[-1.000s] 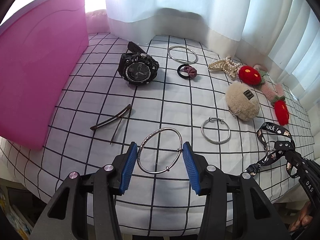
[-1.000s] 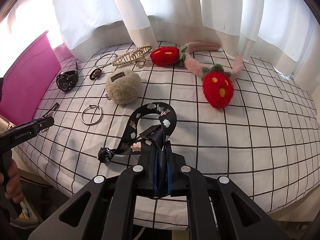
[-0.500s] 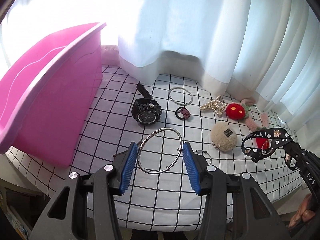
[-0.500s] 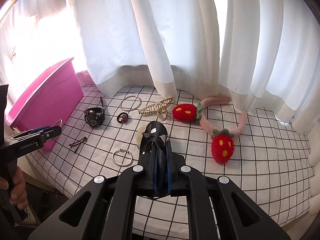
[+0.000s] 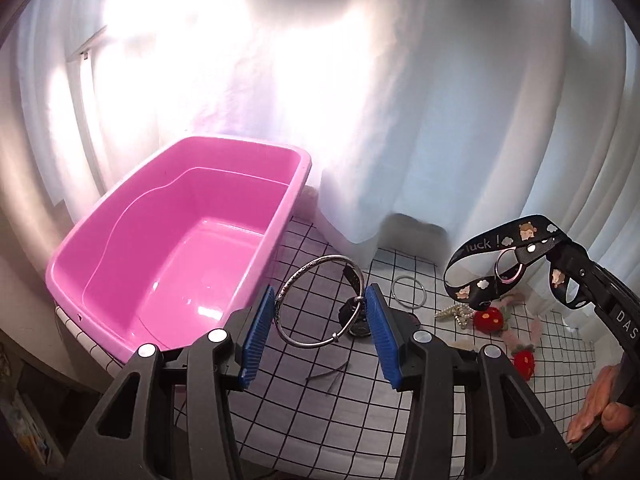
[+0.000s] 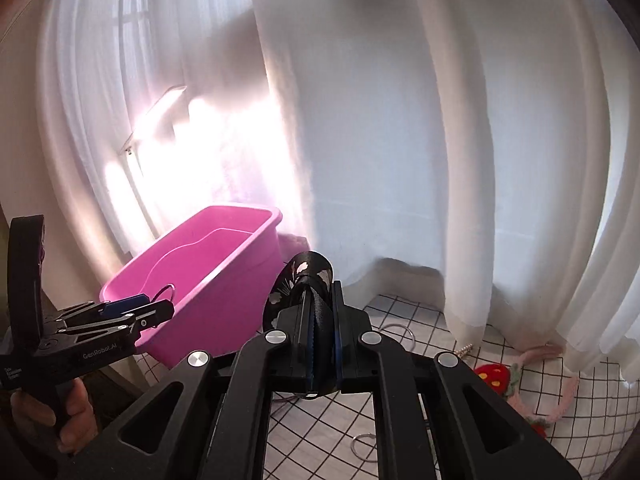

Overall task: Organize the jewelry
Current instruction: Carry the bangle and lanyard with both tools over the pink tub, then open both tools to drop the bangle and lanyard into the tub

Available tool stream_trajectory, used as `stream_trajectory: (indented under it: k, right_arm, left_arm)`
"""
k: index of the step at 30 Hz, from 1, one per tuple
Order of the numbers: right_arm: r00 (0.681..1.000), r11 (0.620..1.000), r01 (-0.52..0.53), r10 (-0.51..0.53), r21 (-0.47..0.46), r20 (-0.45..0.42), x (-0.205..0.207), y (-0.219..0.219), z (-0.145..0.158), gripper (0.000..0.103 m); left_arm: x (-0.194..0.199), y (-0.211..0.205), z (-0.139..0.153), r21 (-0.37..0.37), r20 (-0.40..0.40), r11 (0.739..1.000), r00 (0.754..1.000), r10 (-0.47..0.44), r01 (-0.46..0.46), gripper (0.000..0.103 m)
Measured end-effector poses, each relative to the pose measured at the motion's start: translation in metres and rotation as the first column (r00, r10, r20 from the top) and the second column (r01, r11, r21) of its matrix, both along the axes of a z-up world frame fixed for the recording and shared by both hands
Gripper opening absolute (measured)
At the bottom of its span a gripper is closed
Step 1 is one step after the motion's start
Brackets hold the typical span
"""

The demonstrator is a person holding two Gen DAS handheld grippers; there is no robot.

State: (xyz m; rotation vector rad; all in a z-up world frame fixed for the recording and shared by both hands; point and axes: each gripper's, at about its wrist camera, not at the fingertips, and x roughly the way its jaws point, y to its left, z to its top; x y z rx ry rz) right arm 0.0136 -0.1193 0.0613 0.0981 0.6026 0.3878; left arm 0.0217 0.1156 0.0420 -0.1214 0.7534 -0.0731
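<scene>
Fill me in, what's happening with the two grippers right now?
A person is sorting jewelry off a checked tablecloth into a pink bin. The left gripper is clamped on a silver bangle and holds it in the air beside the bin. The right gripper is shut on a black printed strap with a ring hanging from it. Nothing lies in the bin yet. A watch, another bangle, a pearl clip and a strawberry headband remain on the cloth.

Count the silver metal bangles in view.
3: one silver metal bangle gripped in the left tool, one on the checked cloth near the curtain, one nearer, at the right wrist view's bottom edge. Others may be hidden.
</scene>
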Motion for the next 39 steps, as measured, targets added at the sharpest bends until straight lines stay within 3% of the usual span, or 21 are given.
stream_trajectory:
  k: [9, 13, 16, 26, 30, 35, 37, 39]
  right_arm:
    - [0.972, 0.971, -0.235, 0.234, 0.036, 0.032, 0.071, 0.107, 0.033, 0.007]
    - [0.952, 0.951, -0.306, 0.306, 0.04, 0.002, 0.104, 0.154, 0.031, 0.007]
    - [0.938, 0.939, -0.343, 0.344, 0.026, -0.036, 0.128, 0.187, 0.022, 0.007]
    - [0.866, 0.9, -0.433, 0.399, -0.051, -0.301, 0.201, 0.267, -0.048, 0.007]
    - [0.824, 0.892, -0.44, 0.358, -0.099, -0.44, 0.221, 0.283, -0.082, 0.007]
    - [0.798, 0.883, -0.442, 0.305, -0.16, -0.521, 0.227, 0.291, -0.101, 0.008]
    - [0.797, 0.883, -0.438, 0.294, -0.17, -0.528, 0.228, 0.291, -0.103, 0.023]
    - [0.793, 0.886, -0.435, 0.293, -0.16, -0.534, 0.228, 0.289, -0.104, 0.051]
  left_arm:
    - [0.032, 0.094, 0.042, 0.027, 0.032, 0.984, 0.984, 0.176, -0.177, 0.046]
    - [0.052, 0.132, 0.039, 0.047, 0.003, 0.968, 0.969, 0.248, -0.248, 0.046]
    - [0.066, 0.154, 0.021, 0.05, -0.041, 0.956, 0.956, 0.291, -0.289, 0.046]
    - [0.111, 0.176, -0.039, 0.058, -0.223, 0.95, 0.923, 0.312, -0.307, 0.046]
    - [0.129, 0.178, -0.061, 0.046, -0.333, 0.95, 0.892, 0.307, -0.309, 0.046]
    - [0.135, 0.179, -0.076, 0.062, -0.396, 0.952, 0.868, 0.299, -0.299, 0.047]
    - [0.135, 0.18, -0.078, 0.072, -0.406, 0.952, 0.863, 0.3, -0.297, 0.047]
    - [0.135, 0.18, -0.08, 0.077, -0.419, 0.953, 0.858, 0.297, -0.292, 0.048]
